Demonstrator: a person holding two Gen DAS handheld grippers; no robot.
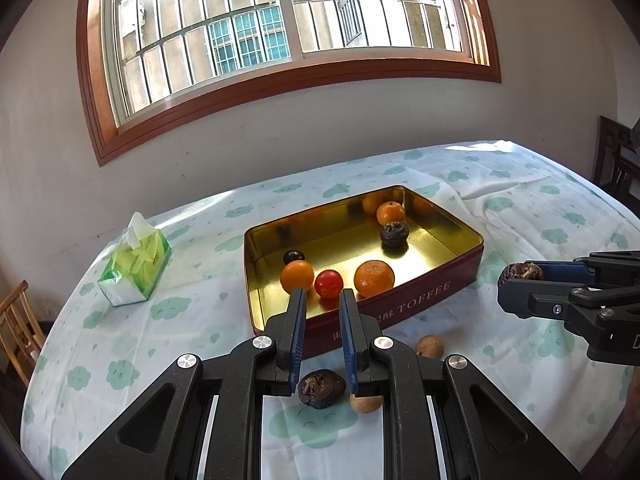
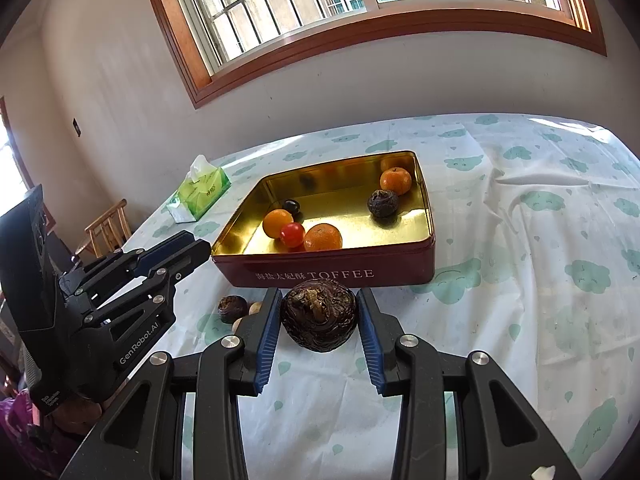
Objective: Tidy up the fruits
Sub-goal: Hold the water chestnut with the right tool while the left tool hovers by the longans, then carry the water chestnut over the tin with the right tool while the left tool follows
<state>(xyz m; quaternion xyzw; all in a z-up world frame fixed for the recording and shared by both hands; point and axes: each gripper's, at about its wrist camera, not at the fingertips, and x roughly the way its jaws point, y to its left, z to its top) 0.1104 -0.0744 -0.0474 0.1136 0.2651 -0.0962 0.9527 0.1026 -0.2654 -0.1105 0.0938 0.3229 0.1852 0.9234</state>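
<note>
The toffee tin (image 2: 326,276) sits open on the bench (image 2: 520,320) and serves as the collecting place; it already holds three oranges, one at its far corner (image 2: 395,181) and two near its front wall (image 2: 323,237) (image 2: 277,223), with a red tomato (image 2: 292,234) between that front pair, a small dark fruit (image 2: 291,206) just behind them, and a wrinkled dark passion fruit (image 2: 383,203) touching the far orange. So the job looks more than half done. The right tongs (image 2: 319,312) are closed on another wrinkled passion fruit (image 2: 319,314), gripped between the blue pads just in front of the tin's front wall, apparently ready to go over the rim. The left tongs (image 1: 322,308) stand partly open with nothing between them, poised before the tin's near wall. Outside the tin, still on the cloth in front of it, lie a third passion fruit (image 1: 321,389) and two small tan round fruits, one close to the tin wall (image 1: 429,347) and one further out (image 1: 366,403). Those three, plus the one in hand, seem to be what remains. A green tissue pack (image 1: 136,262) lies well to the tin's left.
</note>
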